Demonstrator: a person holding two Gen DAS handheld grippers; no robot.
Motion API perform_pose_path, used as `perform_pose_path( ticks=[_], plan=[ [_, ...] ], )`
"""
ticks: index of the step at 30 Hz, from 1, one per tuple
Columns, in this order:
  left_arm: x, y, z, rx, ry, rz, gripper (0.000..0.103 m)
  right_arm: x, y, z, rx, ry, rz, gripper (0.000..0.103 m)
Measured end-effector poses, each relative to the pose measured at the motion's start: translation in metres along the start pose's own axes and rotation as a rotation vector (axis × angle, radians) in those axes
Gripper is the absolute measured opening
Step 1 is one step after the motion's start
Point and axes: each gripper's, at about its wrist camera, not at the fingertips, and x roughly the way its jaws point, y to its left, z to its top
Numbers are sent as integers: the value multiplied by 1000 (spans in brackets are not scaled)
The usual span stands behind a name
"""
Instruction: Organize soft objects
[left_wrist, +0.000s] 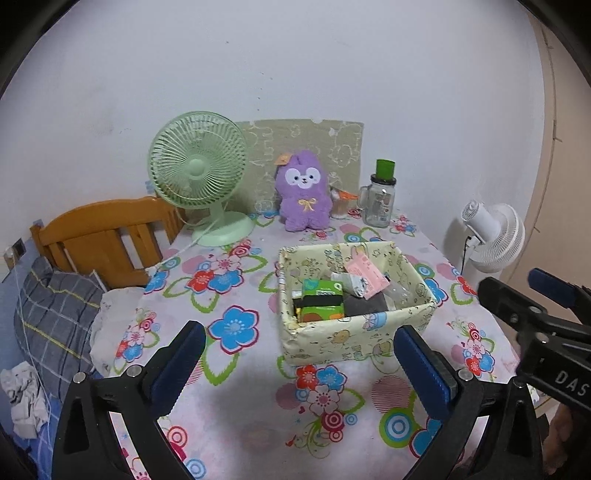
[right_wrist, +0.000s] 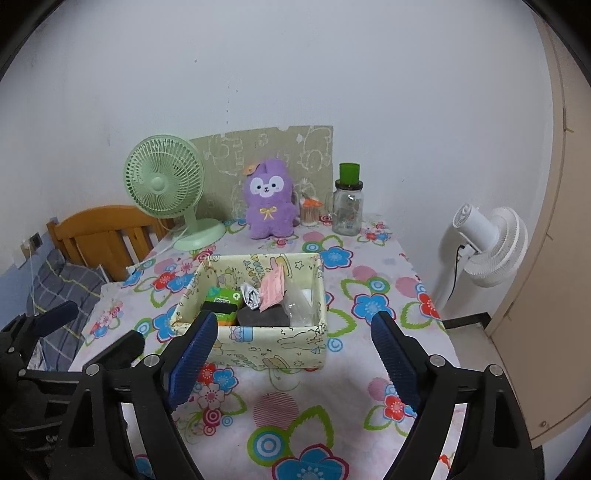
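A purple plush rabbit (left_wrist: 303, 192) (right_wrist: 270, 199) sits upright at the back of the flowered table, against a beige board. A pale patterned fabric box (left_wrist: 369, 336) (right_wrist: 273, 350) stands mid-table, holding green packets (left_wrist: 320, 301), a pink tag (left_wrist: 365, 273), a dark cloth and a clear bag. My left gripper (left_wrist: 299, 354) is open and empty, just in front of the box. My right gripper (right_wrist: 295, 341) is open and empty, straddling the box's near wall in view. The left gripper shows at the left of the right wrist view (right_wrist: 96, 328); only one blue pad of the right gripper shows at the right of the left wrist view.
A green desk fan (left_wrist: 199, 177) (right_wrist: 166, 184) stands back left. A glass jar with a green lid (left_wrist: 380, 199) (right_wrist: 348, 206) and a cup of swabs (right_wrist: 309, 212) stand back right. A white floor fan (left_wrist: 495, 240) (right_wrist: 487, 243) is right of the table. A wooden bedhead (left_wrist: 99, 236) and pillow (left_wrist: 55, 317) are left.
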Motion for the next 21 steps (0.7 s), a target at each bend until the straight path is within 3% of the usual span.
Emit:
perform_pose_path(
  ticks=[9,21],
  plan=[
    [-14,12,2,-29,-40,7,103,-10,2,0,-6,-27,6,91],
    [-26,4,-5,4,-55,-11,103,-20,2,-12,12,-27,4,91]
  ],
)
